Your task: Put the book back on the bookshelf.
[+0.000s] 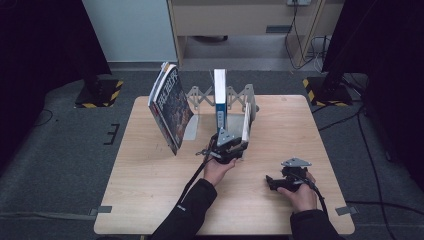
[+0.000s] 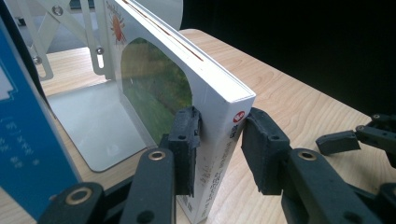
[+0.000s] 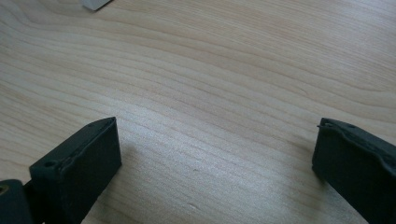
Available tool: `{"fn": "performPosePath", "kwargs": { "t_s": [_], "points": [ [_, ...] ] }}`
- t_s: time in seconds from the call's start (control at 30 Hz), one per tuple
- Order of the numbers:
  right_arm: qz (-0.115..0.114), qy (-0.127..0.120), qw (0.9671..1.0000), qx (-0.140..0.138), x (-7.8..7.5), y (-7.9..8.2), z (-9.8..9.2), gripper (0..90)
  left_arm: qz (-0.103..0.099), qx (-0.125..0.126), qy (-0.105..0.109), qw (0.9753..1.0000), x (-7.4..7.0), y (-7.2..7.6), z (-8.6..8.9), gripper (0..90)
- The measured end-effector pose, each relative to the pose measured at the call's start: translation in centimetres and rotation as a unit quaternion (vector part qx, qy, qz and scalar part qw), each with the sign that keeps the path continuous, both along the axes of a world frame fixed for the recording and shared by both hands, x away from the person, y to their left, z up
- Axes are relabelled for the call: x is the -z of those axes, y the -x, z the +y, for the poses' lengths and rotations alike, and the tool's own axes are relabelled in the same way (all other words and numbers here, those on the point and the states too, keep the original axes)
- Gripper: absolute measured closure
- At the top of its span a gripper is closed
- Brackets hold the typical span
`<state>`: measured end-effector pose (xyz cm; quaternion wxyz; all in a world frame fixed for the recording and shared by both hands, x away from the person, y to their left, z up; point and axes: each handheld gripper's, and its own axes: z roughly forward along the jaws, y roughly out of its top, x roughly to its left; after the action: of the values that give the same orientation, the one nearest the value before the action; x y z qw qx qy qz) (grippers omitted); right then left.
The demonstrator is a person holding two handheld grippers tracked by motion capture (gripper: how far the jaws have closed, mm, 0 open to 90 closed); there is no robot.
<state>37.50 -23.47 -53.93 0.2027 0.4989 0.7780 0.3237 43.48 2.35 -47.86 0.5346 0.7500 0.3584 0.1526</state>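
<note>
At the centre of the high view, the left hand-held gripper point(image 2: 219, 140) pinches the white book's point(image 2: 205, 107) spine beside the metal bookend point(image 2: 93, 126). A narrow grip could let it twist and topple. The right hand-held gripper point(image 3: 215, 158) rests wide open, empty.

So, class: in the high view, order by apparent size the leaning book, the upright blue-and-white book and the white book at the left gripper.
1. Leaning book, clearly largest.
2. Upright blue-and-white book.
3. White book at the left gripper; edge-on, so its rank against the second is unsure.
</note>
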Motion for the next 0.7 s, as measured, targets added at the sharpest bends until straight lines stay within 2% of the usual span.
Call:
{"fn": "performPosePath", "kwargs": {
  "t_s": [0.2,0.4,0.7],
  "points": [
    [0.0,0.0,1.0,0.0,0.0,0.0,0.0,1.3,0.003,-0.005,-0.007,1.0,-0.2,-1.0,-0.5,64.6],
    [0.001,0.0,1.0,0.0,0.0,0.0,0.0,1.3,0.004,-0.01,-0.001,0.9999,0.0,-1.8,-0.9,63.6],
    [0.0,0.0,1.0,0.001,0.0,0.0,0.0,1.3,0.0,-0.008,-0.014,0.9999,-0.1,-2.0,-1.2,62.1]
  ]
}}
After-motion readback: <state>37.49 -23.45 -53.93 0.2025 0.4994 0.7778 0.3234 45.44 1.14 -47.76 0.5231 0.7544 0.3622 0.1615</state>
